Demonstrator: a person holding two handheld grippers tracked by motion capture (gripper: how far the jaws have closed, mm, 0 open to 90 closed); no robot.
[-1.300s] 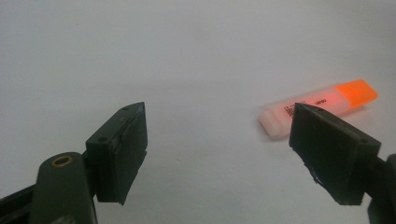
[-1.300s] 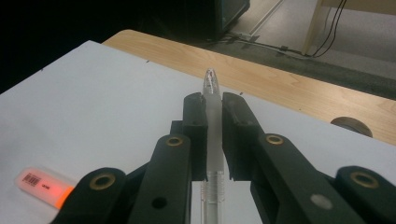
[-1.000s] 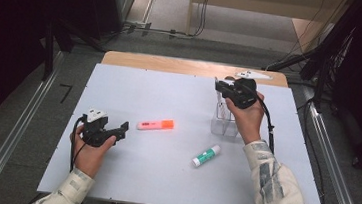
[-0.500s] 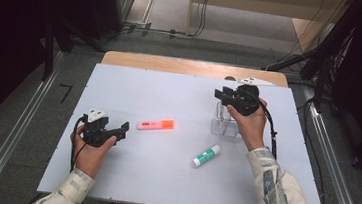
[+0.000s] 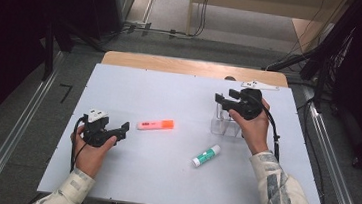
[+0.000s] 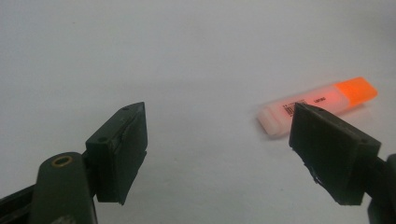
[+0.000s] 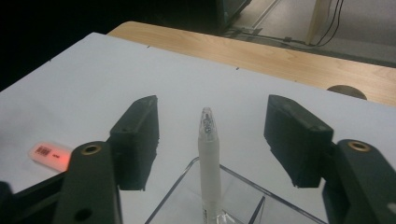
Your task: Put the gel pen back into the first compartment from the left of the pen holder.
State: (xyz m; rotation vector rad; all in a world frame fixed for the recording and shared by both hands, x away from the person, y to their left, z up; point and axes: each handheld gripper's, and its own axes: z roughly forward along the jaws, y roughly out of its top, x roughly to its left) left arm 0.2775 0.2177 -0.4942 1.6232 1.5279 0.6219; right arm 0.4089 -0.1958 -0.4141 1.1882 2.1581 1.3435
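A translucent white pen (image 7: 208, 154) stands upright in a clear plastic holder (image 7: 243, 200) on the white table (image 5: 161, 180). My right gripper (image 7: 217, 137) hovers over the holder (image 5: 225, 126). Its jaws have just been opening and now stand wide, with the pen between them and untouched. An orange highlighter (image 5: 155, 124) lies mid-table. My left gripper (image 5: 125, 129) rests open at the left, pointing at the highlighter (image 6: 317, 105) a short way off, with nothing between its jaws. A green-and-white glue stick (image 5: 206, 155) lies nearer the front.
A wooden strip (image 5: 192, 67) borders the table's far edge. Metal rails (image 5: 9, 141) run along both sides, and cables lie on the floor beyond. Bare white surface lies between the highlighter and the holder.
The right hand has drifted slightly toward the near side above the holder. The left hand, the highlighter and the glue stick have not moved.
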